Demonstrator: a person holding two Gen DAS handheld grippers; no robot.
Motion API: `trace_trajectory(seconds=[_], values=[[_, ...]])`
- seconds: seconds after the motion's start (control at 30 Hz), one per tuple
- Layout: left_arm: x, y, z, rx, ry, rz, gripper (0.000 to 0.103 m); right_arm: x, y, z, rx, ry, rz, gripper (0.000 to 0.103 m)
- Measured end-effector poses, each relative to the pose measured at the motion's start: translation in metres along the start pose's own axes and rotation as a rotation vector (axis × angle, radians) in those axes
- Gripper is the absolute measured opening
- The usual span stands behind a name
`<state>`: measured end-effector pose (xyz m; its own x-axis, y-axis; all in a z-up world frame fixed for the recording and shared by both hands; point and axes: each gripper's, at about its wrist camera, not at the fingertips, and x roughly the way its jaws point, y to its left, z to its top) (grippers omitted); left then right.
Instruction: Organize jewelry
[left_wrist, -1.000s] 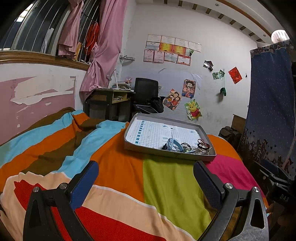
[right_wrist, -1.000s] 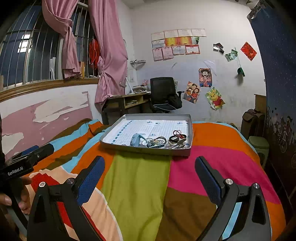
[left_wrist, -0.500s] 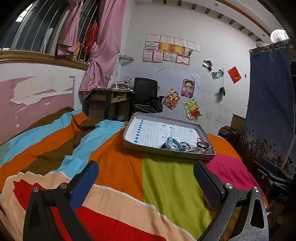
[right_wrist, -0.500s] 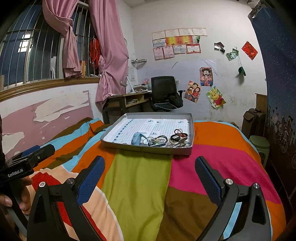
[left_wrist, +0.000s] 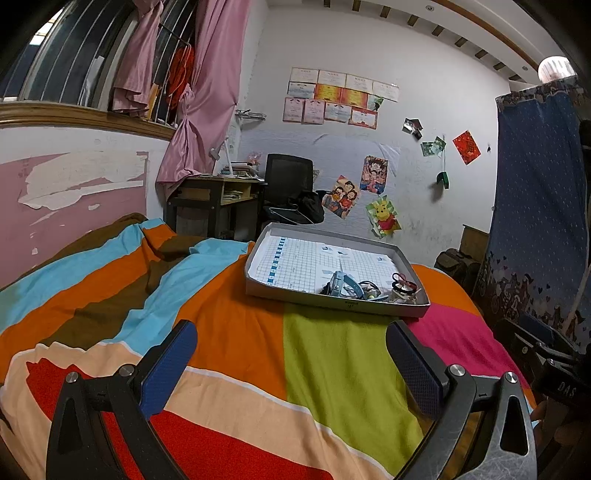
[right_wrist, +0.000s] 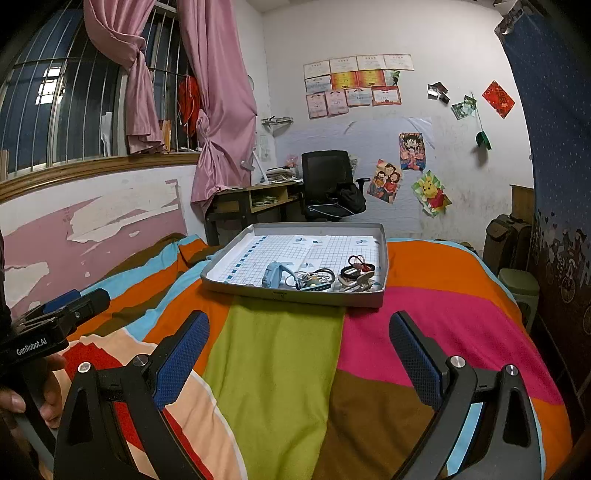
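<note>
A shallow grey tray (left_wrist: 258, 254) (right_wrist: 382, 254) lined with gridded paper sits on the striped bedspread ahead of both grippers. A tangle of jewelry lies along its near edge: a light blue watch (left_wrist: 341, 282) (right_wrist: 273, 275), hair ties and bracelets (left_wrist: 404, 282) (right_wrist: 356, 271). My left gripper (left_wrist: 290, 354) is open and empty above the bed, well short of the tray. My right gripper (right_wrist: 297, 345) is open and empty too, also short of the tray. The left gripper's body shows at the left edge of the right wrist view (right_wrist: 55, 321).
The bedspread (left_wrist: 325, 362) has orange, green, pink, blue and brown stripes. A desk (right_wrist: 251, 199) and black office chair (right_wrist: 328, 184) stand beyond the bed by the poster-covered wall. A blue curtain (left_wrist: 539, 221) hangs at the right; a pink wall runs along the left.
Both views have drifted slightly, so the tray sits a little higher and farther in view. The jewelry has not moved and both grippers stay open.
</note>
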<state>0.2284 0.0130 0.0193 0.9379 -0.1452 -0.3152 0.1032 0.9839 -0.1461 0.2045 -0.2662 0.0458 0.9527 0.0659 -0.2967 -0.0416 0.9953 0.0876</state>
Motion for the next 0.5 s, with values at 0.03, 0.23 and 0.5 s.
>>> trace_trajectory(seconds=[0.03, 0.23, 0.5], values=[[0.0002, 0.0005, -0.0008, 0.001, 0.002, -0.001, 0.103, 0.0001, 0.0005, -0.0003, 0.0, 0.0, 0.0, 0.096], [0.0053, -0.0026, -0.0053, 0.004, 0.029, 0.006, 0.103, -0.0001, 0.0004, -0.0001, 0.001, 0.002, -0.001, 0.096], [0.0094, -0.0077, -0.0103, 0.048, 0.04, 0.01, 0.103, 0.0028, 0.0026, -0.0084, 0.006, 0.008, -0.001, 0.096]])
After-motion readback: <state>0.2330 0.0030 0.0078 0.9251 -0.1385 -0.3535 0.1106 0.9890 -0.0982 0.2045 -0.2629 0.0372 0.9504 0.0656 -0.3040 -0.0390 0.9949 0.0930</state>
